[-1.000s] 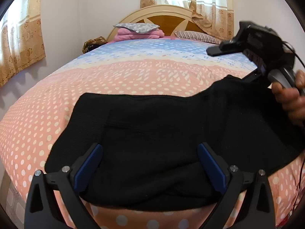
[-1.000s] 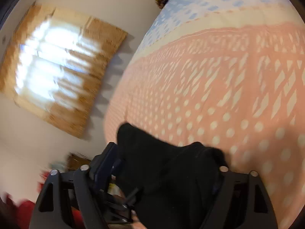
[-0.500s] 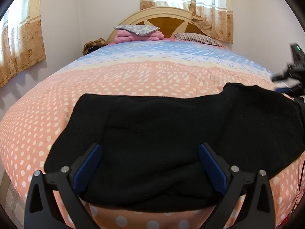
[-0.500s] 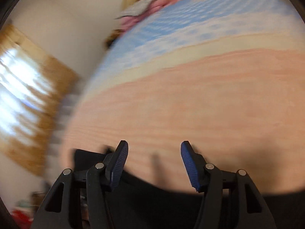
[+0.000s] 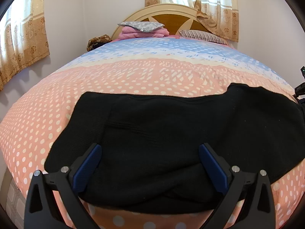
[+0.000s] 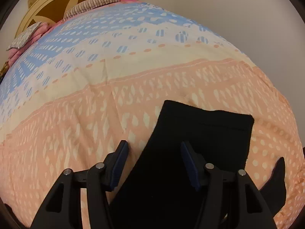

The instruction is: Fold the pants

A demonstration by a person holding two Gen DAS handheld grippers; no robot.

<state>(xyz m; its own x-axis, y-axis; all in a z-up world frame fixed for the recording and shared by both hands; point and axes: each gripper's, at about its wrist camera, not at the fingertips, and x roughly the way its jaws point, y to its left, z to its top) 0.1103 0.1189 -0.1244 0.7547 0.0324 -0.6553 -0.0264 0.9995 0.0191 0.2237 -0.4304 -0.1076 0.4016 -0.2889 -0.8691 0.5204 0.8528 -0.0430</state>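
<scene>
— So, quick: what surface am I on?

— My bed [image 5: 133, 80]. Bedspread is peach with white dots near me, then a cream band, then blue toward the headboard [image 5: 171, 19]. Black pants [image 5: 171, 129] lie flat across the near peach part, folded in layers, long way running left to right.

— My left gripper [image 5: 148, 164]?

— Spread wide, blue pads [image 5: 86, 169] apart over the near edge of the pants, pinching nothing.

— Right gripper [image 6: 154, 162]?

— Also spread, nothing between the pads. It hangs over the pants' end; left finger is over bare bedspread, right finger over black cloth. In the right wrist view the end of the pants [image 6: 205, 133] shows as a squared-off edge with a stitched hem line.

— Room?

— Arched cream-and-brown headboard against a pale wall. Gold floral curtains [image 5: 22, 43] on the left window, more behind the headboard. Grey pillow [image 5: 141, 25] on a pink folded stack [image 5: 144, 33], striped pillow [image 5: 202, 35] to its right. Brown patterned bundle [image 5: 98, 41] at the bed's far left corner.
</scene>
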